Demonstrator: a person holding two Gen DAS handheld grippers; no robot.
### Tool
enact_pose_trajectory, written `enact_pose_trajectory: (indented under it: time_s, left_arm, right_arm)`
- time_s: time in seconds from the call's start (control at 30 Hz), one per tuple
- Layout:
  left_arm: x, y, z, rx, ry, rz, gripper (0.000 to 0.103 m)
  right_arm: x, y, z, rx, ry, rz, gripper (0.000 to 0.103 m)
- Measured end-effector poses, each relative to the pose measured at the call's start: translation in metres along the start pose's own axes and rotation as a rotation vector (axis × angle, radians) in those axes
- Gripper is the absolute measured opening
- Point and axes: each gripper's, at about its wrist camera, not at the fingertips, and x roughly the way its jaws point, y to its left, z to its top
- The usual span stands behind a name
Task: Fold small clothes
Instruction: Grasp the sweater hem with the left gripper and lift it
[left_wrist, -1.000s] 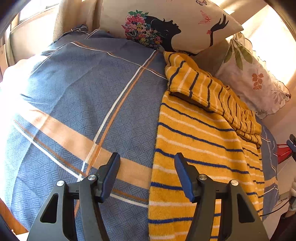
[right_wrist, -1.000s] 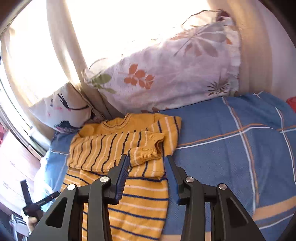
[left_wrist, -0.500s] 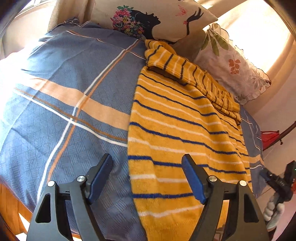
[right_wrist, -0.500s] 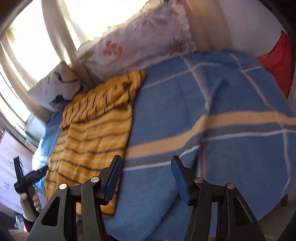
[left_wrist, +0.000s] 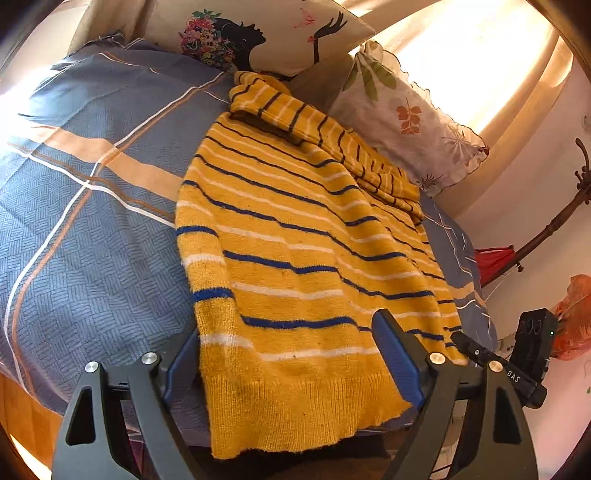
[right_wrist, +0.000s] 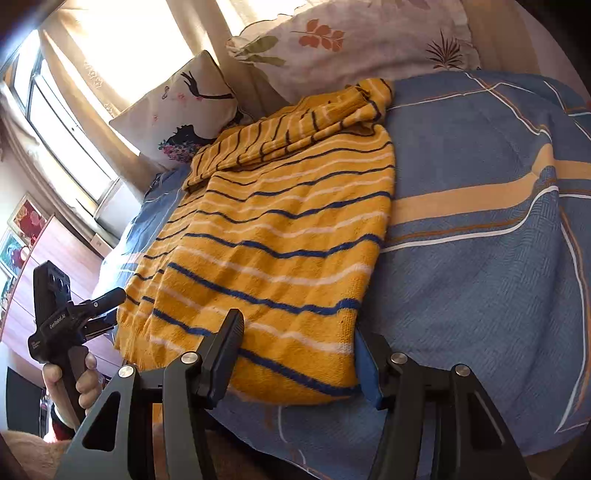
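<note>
A yellow sweater (left_wrist: 295, 258) with blue and white stripes lies flat on the bed, its sleeves folded across the chest at the far end; it also shows in the right wrist view (right_wrist: 280, 236). My left gripper (left_wrist: 288, 365) is open, its fingers astride the left corner of the hem at the bed's near edge. My right gripper (right_wrist: 295, 354) is open, its fingers astride the right corner of the hem. Neither is closed on the cloth. Each gripper shows in the other's view, the right one (left_wrist: 517, 362) and the left one (right_wrist: 74, 314).
The bed has a blue checked cover (left_wrist: 85, 221) with tan and white bands. Two pillows (left_wrist: 280, 33) (left_wrist: 410, 122) lean at the head by a sunlit curtain. A red cloth (left_wrist: 493, 258) and a wooden stand (left_wrist: 561, 218) are on the right.
Both grippers have drawn back from the middle of the bed to the near edge and now straddle the sweater's hem corners. Both stay open.
</note>
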Motion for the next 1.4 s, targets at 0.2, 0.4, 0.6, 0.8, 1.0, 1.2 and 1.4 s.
enact_pose_trajectory:
  time_s: [0.2,0.4,0.6,0.8,1.0,1.2,1.4]
  left_arm:
    - [-0.041,0.011,0.023,-0.066,-0.072,-0.005,0.007]
    - [-0.094,0.025,0.017,-0.048,-0.165,0.032,0.007]
    - [-0.059,0.044,-0.012,-0.069,-0.056,0.098,0.008]
    - [-0.058,0.048,-0.012,-0.079,-0.073,0.080,0.009]
    - [-0.052,0.048,-0.011,-0.079,-0.068,0.084,0.009]
    - [-0.057,0.049,-0.013,-0.081,-0.085,0.071,0.008]
    - [-0.075,0.046,-0.007,-0.110,-0.108,-0.001,0.008]
  right_arm:
    - [-0.028,0.008,0.007,0.052,-0.077,0.085,0.014]
    - [-0.087,-0.012,0.013,0.128,-0.164,0.186,0.002]
    - [-0.069,-0.023,-0.015,0.117,-0.087,0.057,0.005]
    - [-0.034,-0.007,-0.024,0.117,0.009,0.159,0.051]
    - [-0.012,0.028,-0.026,0.000,0.003,0.058,0.056]
    - [0.001,0.059,-0.027,-0.099,0.017,-0.036,0.013]
    - [-0.039,0.033,-0.017,0.048,-0.051,0.121,0.011]
